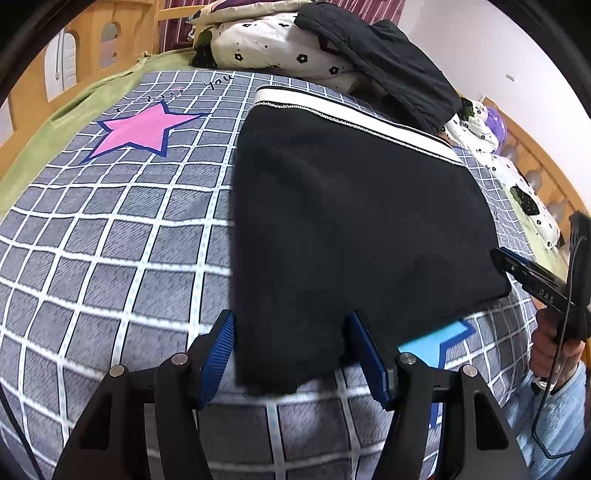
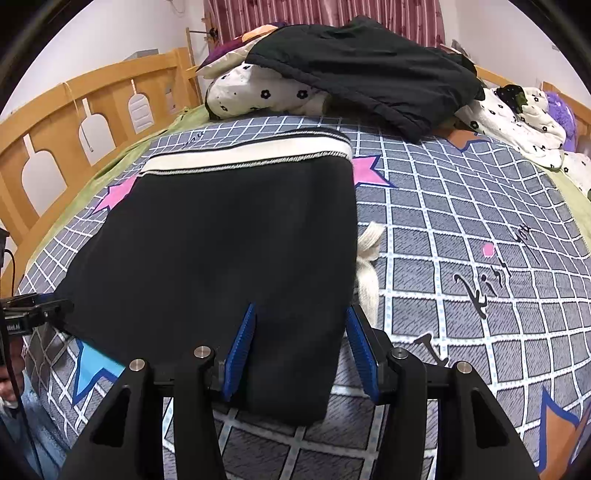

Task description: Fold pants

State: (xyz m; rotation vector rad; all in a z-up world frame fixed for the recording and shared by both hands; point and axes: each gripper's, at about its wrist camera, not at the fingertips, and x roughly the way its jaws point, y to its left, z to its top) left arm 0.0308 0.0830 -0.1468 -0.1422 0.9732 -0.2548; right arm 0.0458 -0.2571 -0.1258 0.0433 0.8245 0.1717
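Wooden bed frame with arched cut-outs (image 2: pixel 55 147); grey bedspread with white grid and pink star print (image 1: pixel 110 240); green sheet (image 1: pixel 44 140) at its edge; maroon striped curtain (image 2: pixel 332 14) behind; plain white walls (image 1: pixel 498 44).

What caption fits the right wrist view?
Open right tongs straddling the near edge of folded black pants on a grid-patterned bedspread.

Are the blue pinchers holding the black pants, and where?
Nothing is clamped. Both the left gripper and right gripper stand open around the near corners of the folded black fleece pants.

Black pants (image 1: pixel 351 221) with white waistband (image 1: pixel 354 114), grey white-checked bedsheet (image 1: pixel 110 240), pink star (image 1: pixel 140 129)
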